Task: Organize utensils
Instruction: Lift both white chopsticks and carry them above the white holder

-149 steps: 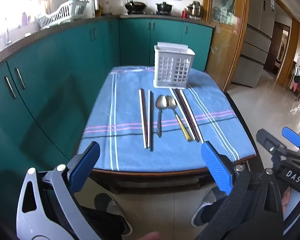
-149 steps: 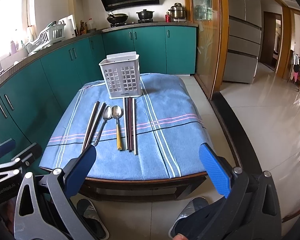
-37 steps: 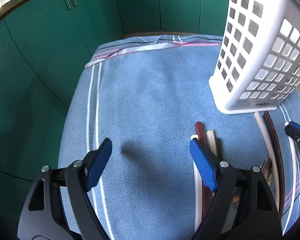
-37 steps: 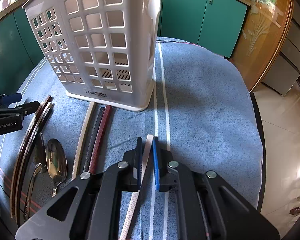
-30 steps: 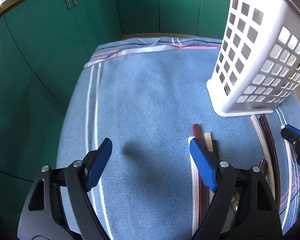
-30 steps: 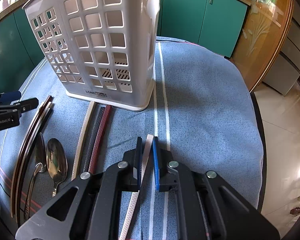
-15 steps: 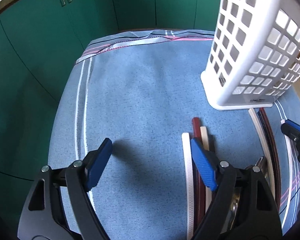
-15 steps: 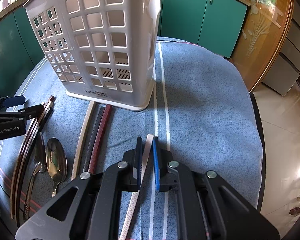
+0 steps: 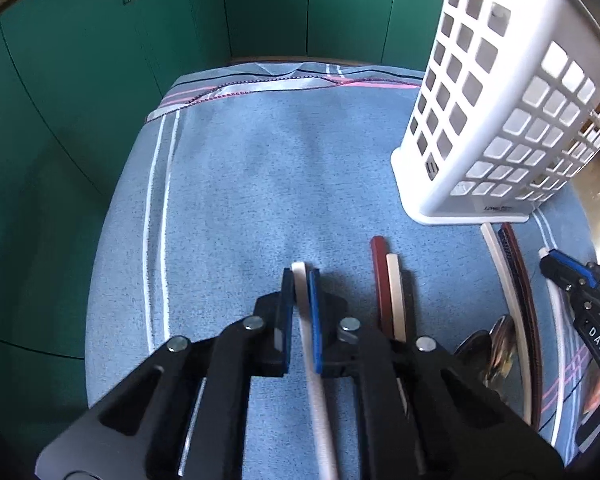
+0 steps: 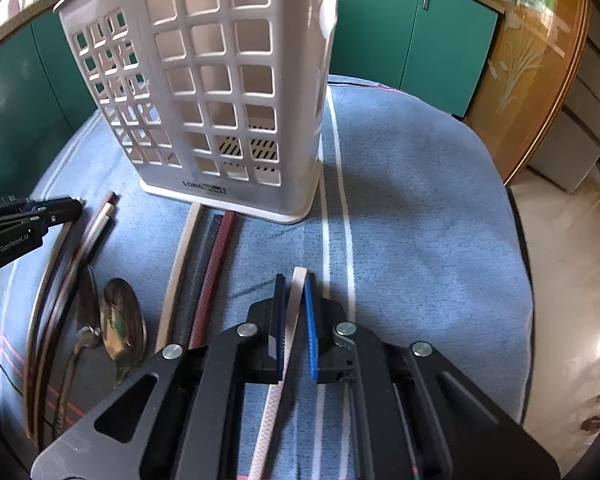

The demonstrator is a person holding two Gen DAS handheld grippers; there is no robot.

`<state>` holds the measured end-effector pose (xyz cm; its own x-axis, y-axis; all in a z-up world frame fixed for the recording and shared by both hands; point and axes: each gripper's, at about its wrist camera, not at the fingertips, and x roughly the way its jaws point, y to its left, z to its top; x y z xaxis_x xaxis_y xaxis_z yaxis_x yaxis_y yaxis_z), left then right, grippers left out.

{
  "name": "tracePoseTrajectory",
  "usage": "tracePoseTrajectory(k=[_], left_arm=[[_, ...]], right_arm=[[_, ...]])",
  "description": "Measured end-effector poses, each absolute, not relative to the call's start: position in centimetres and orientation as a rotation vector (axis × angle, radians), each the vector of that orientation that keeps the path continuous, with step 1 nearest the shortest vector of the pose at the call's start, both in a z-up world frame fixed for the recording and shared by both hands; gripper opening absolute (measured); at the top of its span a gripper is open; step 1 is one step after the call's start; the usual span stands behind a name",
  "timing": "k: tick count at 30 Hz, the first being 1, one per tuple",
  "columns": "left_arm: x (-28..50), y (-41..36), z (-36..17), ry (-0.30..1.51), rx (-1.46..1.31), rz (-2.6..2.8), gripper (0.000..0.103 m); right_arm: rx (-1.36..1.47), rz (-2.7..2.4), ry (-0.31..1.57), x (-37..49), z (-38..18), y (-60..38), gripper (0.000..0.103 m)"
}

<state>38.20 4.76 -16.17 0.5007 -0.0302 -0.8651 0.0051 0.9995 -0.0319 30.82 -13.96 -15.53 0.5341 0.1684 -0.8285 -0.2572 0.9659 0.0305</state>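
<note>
1. The left gripper [image 9: 300, 276] has its jaws clamped on a white chopstick [image 9: 314, 380], gripping near the chopstick's far end, low over the blue striped cloth [image 9: 240, 184] that covers the surface.
2. The right gripper [image 10: 292, 280] likewise has its jaws clamped on a white patterned chopstick [image 10: 278, 380], whose tip pokes just past the blue pads.
3. The white perforated utensil basket [image 10: 220, 92] stands upright on the cloth, ahead of both grippers.
4. Just right of the left gripper lie a dark red chopstick [image 9: 380, 280] and a cream chopstick [image 9: 396, 296], side by side and touching.
5. In the right wrist view, three more chopsticks [image 10: 198, 280] lie in a row with their far ends at the basket's base.
6. Two metal spoons [image 10: 122, 320] rest bowl-up on the cloth between the chopstick groups.
7. Green cabinets [image 9: 100, 80] stand behind the surface.
</note>
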Motion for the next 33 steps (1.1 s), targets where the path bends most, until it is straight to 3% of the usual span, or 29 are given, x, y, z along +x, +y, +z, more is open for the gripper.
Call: tracePoseTrajectory(k=[7, 25, 33], left_arm=[[36.7, 5.7, -12.5, 0.962, -0.081, -0.062, 0.006], [21.1, 4.1, 5.9, 0.524, -0.045, -0.173, 0.006], [18.8, 3.0, 7.8, 0.473, -0.040, -0.200, 0.006]], right_arm=[[0.003, 0.306, 0.882, 29.2, -10.9, -15.1, 0.006], [0.038, 0.344, 0.501, 16.5, 6.1, -16.8, 0.006], [0.045, 0.367, 0.424, 12.9, 8.8, -17.4, 0.006]])
